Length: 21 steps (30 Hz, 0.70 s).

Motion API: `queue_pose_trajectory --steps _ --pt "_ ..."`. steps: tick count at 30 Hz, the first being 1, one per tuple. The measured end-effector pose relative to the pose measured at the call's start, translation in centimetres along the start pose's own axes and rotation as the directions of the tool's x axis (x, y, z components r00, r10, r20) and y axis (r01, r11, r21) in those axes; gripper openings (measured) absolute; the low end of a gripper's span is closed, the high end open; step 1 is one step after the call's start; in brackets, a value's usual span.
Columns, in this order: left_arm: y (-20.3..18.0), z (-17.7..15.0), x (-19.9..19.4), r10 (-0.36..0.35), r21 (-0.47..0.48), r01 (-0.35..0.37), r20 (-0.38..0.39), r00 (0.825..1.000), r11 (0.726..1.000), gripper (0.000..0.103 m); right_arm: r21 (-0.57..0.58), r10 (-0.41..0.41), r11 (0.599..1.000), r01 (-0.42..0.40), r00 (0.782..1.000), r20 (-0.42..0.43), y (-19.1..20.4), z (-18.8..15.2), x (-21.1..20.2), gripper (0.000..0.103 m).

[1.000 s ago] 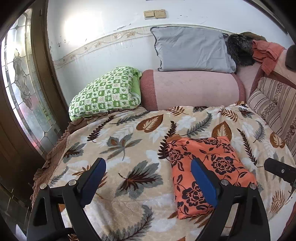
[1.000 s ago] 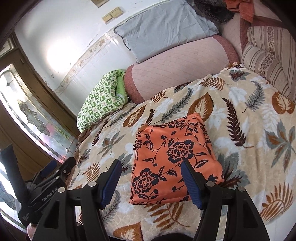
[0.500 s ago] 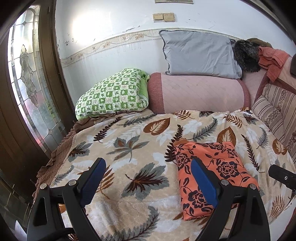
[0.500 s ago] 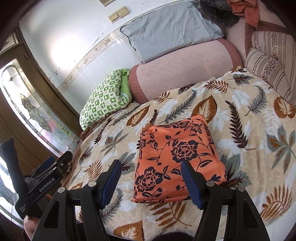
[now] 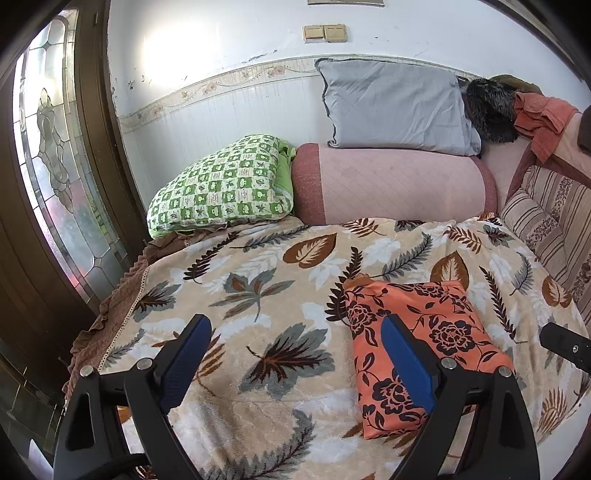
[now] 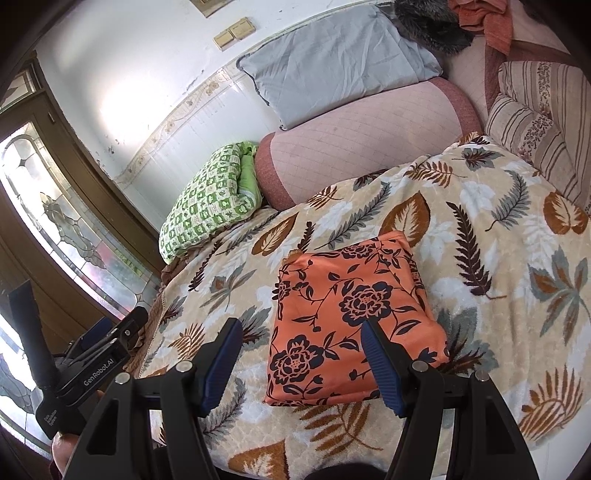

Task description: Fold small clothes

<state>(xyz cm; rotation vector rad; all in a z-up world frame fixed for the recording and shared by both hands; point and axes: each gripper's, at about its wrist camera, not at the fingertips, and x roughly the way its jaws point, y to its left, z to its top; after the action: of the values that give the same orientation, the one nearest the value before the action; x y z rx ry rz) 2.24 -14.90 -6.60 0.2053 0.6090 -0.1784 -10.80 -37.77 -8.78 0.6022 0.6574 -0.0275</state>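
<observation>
Both pairs of blue-padded fingers [image 6: 223,360] stood spread and empty, the left gripper [image 5: 295,362] and right gripper [image 6: 301,363] hovering clear above the leaf-print blanket [image 5: 258,288]. On it, toward the near edge, lay the orange floral garment [image 6: 347,306], a compact folded square. Judging by that, the fold looked finished; best to press edges flat without dragging fabric.

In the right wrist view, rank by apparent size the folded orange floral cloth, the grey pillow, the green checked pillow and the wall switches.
1. Folded orange floral cloth and grey pillow: too alike, and the cloth lies nearer.
2. Green checked pillow.
3. Beige wall switches.
</observation>
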Motion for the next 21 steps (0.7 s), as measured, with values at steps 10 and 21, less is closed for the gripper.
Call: queue_pose_trajectory --steps 10,21 --pt "-0.3 -0.3 0.6 0.001 0.002 -0.001 -0.019 1.000 1.000 0.093 0.005 -0.004 1.000 0.004 1.000 -0.008 -0.1 -0.3 0.3 0.070" --pt "-0.7 -0.6 1.3 0.002 0.012 -0.001 -0.031 1.000 1.000 0.093 0.029 0.005 1.000 -0.005 1.000 -0.016 -0.8 -0.3 0.9 0.070"
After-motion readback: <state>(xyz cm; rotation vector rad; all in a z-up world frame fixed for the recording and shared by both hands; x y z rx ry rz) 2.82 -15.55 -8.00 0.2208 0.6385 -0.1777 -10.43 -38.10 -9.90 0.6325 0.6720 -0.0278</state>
